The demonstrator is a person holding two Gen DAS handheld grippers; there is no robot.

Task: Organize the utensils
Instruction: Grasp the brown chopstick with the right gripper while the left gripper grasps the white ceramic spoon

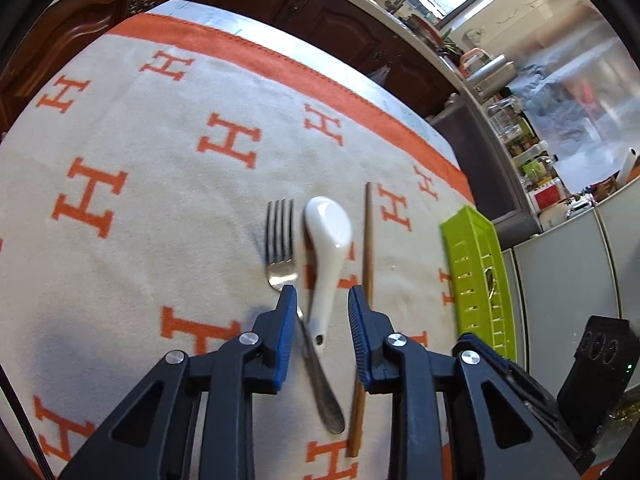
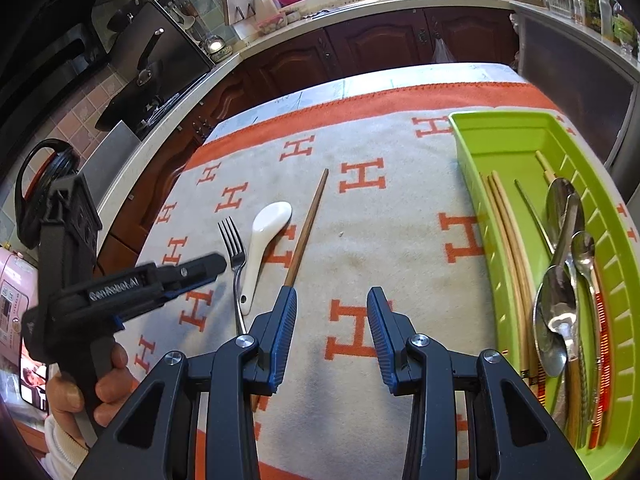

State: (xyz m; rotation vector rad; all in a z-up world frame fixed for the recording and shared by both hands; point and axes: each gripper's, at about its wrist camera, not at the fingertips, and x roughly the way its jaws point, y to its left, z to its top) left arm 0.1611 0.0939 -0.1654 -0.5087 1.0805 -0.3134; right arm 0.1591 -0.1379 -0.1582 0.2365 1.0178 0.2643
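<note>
On the cream cloth with orange H marks lie a steel fork [image 1: 280,240] [image 2: 234,248], a white ceramic spoon [image 1: 328,232] [image 2: 268,224] and a single brown chopstick [image 1: 368,240] [image 2: 308,224], side by side. My left gripper [image 1: 321,300] [image 2: 216,265] hovers low over them. Its jaws straddle the spoon's handle and the fork's neck, with a gap still showing beside the spoon. My right gripper [image 2: 332,300] stands open over bare cloth, its left finger next to the chopstick's near end. The green slotted tray [image 1: 476,280] [image 2: 500,140] holds several chopsticks and spoons.
The tray sits along the table's right edge. Beyond the far edge run dark wooden cabinets [image 2: 380,40] and a cluttered counter. A hand [image 2: 108,380] holds the left gripper's grip at the left. A pink appliance [image 2: 12,300] stands at the far left.
</note>
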